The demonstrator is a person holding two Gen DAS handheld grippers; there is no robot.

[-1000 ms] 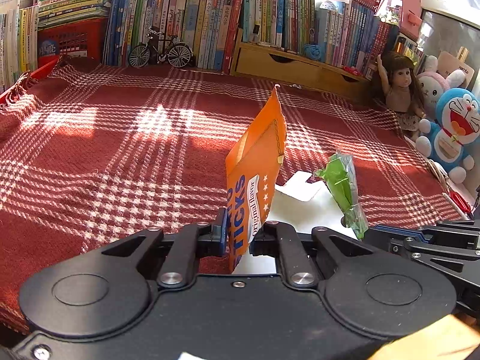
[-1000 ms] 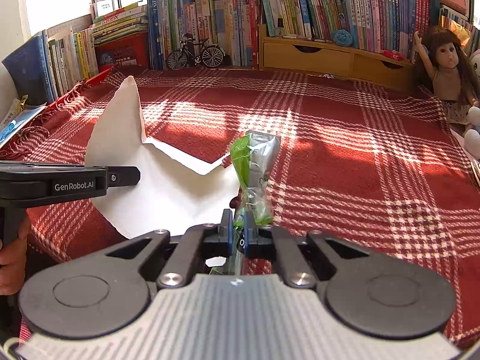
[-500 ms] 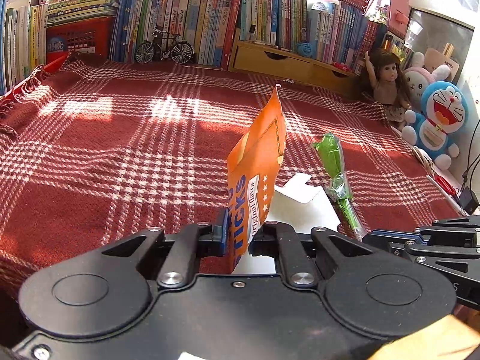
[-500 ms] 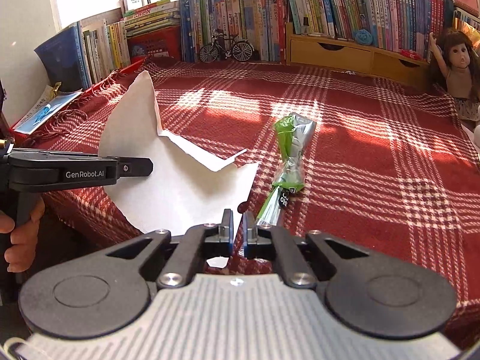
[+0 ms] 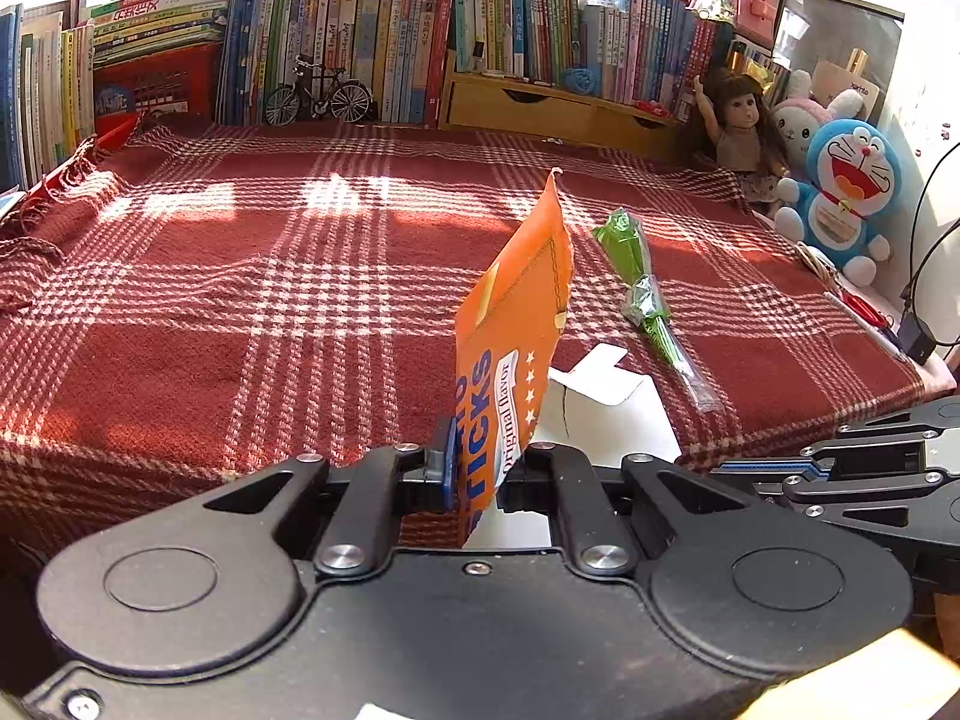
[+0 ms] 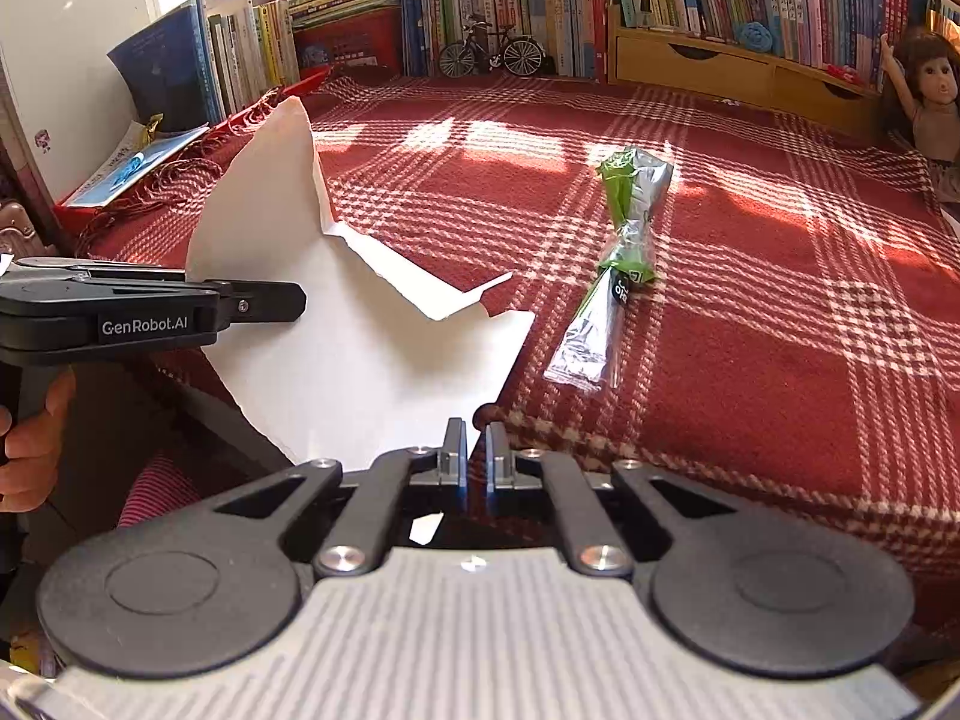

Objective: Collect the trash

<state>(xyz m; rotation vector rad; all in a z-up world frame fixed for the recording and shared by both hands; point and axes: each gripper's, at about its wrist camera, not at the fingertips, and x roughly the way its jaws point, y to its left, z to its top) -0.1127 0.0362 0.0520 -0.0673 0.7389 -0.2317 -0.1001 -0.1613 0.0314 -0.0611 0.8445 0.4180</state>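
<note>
gripping the orange snack bag [image 5: 510, 348] upright, your left gripper [image 5: 474, 471] hangs off the blanket [image 5: 240, 276] edge; keep it clenched. your right gripper [image 6: 474, 450], nearly closed and empty, faces the green wrapper [image 6: 618, 258] lying on the blanket.

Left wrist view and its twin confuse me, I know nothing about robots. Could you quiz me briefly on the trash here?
1. True or false: the green wrapper lies on the plaid blanket, with no gripper touching it.
2. The left gripper is clamped on: A a cup, B the orange snack packet, C a spoon.
3. Fill in: the right gripper holds ____.

Key: 1 true; 2 B; 3 nothing.
</note>
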